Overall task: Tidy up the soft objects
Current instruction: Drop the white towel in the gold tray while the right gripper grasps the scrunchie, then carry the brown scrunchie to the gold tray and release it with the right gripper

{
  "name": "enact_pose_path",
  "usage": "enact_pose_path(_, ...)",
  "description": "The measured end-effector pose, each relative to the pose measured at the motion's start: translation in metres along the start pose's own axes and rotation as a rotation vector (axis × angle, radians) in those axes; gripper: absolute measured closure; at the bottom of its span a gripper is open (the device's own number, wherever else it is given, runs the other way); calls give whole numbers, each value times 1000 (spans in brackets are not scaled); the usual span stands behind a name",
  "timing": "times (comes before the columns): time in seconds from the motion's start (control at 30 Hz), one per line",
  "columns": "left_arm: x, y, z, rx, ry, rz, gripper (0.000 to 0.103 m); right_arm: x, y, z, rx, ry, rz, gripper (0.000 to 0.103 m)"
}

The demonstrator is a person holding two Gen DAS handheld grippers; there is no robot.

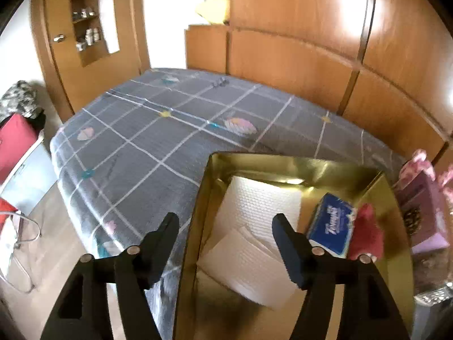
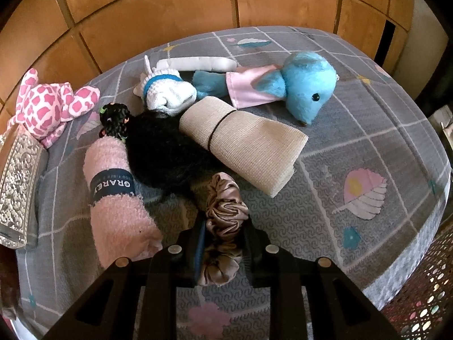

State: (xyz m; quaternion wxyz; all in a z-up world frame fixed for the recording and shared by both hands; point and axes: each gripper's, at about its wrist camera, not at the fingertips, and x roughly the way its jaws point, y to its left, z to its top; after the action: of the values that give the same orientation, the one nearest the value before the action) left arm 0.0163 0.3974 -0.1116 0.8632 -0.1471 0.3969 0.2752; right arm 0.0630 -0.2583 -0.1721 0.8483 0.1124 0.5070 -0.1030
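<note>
1. Left gripper (image 1: 226,240): jaws stand wide apart and hold nothing. It hangs over the near-left rim of the gold tray (image 1: 203,187), judged to be where sorted items are collected.
2. Tray contents, left to right: white paper sheets (image 1: 254,226), a blue tissue pack (image 1: 331,226), and a red soft item (image 1: 365,232) against the pack. The red item is blurred; its type cannot be told.
3. Right gripper (image 2: 223,238): jaws closed on a beige satin scrunchie (image 2: 223,198), pinched at its near half. The far half appears to rest on the bedspread (image 2: 368,141), so it is judged gripped but not yet lifted.
4. Unsorted pile, left to right: pink spotted plush (image 2: 48,104), pink rolled towel (image 2: 116,195), black hairpiece (image 2: 164,147), white sock (image 2: 167,90), beige bandage roll (image 2: 246,144), blue plush (image 2: 305,87). They lie clustered together on the bed.
</note>
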Motion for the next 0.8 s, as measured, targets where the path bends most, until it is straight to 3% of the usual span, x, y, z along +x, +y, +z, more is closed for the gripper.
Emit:
enact_pose_path(0.17,-32,-12,-17,-28,-23,-76,28,-1,-14,6,87,-2,39,87)
enact_pose_path(0.5,-68,-72,-55,80,-24,-195,14,-30,-20,40,118,-88,58,88)
enact_pose_path(0.7,-80,-92,-68,129,-40,-191,2,-45,16,73,34,-134,106,88)
enact_pose_path(0.8,-82,-94,-71,137,-39,-191,2,-52,48,87,-37,-149,153,88)
